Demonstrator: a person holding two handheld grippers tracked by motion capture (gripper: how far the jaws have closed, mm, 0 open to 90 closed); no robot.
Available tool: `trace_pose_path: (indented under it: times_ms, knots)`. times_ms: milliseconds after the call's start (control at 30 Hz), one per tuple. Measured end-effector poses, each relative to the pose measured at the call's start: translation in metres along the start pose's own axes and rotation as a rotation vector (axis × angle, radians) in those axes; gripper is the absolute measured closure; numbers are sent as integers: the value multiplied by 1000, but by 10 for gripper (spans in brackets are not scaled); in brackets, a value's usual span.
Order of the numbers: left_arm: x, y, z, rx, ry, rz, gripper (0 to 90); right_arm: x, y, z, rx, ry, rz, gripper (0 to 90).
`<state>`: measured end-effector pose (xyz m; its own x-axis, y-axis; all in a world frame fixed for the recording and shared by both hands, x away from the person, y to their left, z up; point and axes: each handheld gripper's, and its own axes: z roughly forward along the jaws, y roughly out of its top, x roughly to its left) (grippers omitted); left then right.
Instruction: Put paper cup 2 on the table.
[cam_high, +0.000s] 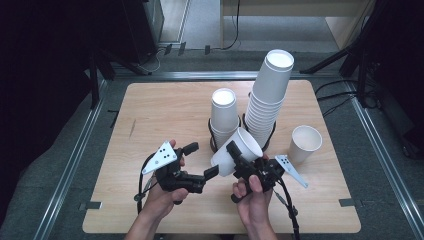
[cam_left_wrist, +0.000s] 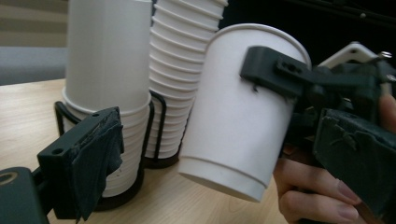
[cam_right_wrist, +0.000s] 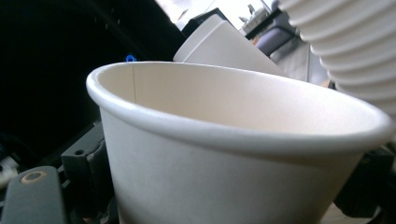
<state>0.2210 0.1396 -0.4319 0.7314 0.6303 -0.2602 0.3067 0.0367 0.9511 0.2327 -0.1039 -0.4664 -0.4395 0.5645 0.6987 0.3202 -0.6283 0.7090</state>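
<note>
Pale wood-grain laminate covers the table (cam_high: 165, 107), which has rounded corners and stands on grey carpet with metal rails along its sides; beyond it the room is dark, with black stands and cables at the edges.

Over the near middle of the table, a white paper cup (cam_high: 239, 149) is held tilted in the air. In the high view its long axis slants, with the flat base toward the near left and the rolled rim up and away toward the cup stacks. The cup is smooth, matte and tapered, with a thin ridge ringing it just above the base.

The right gripper (cam_high: 246, 161) is clamped on the cup wall near the rim, one black jaw lying along the outside. The left gripper (cam_high: 199, 161) has its jaws spread apart, their pads ragged and dark, holding nothing just beside the cup's base.

Behind the cup, a short stack (cam_high: 223, 116) and a tall stack (cam_high: 269, 95) of upside-down white cups sit in black wire holders. A single cup (cam_high: 304, 144) stands upright at the right.
</note>
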Motion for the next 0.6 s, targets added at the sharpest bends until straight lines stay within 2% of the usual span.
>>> trace_pose_path:
  times_ms: [67,167,300,367,433,500,600]
  knots:
    - [3,0,-4,-9,26,5,16,2,-1,-2,6,8,-83,121]
    - [6,-1,-10,-20,53,2,17,3,-4,-4,16,-38,-234,119]
    - [13,-8,-20,-23,101,0,17,-1,-8,-5,31,-73,-389,118]
    - [17,-11,-28,-27,131,2,17,-3,-9,-6,32,-95,-456,118]
    - [23,-14,-36,-44,160,-11,17,-7,-10,-7,27,-105,-496,118]
    - [28,-18,-43,-48,187,-20,17,-11,-12,-7,25,-145,-558,118]
    - [34,-26,-51,-30,217,-26,17,-17,-15,-5,34,-165,-606,119]
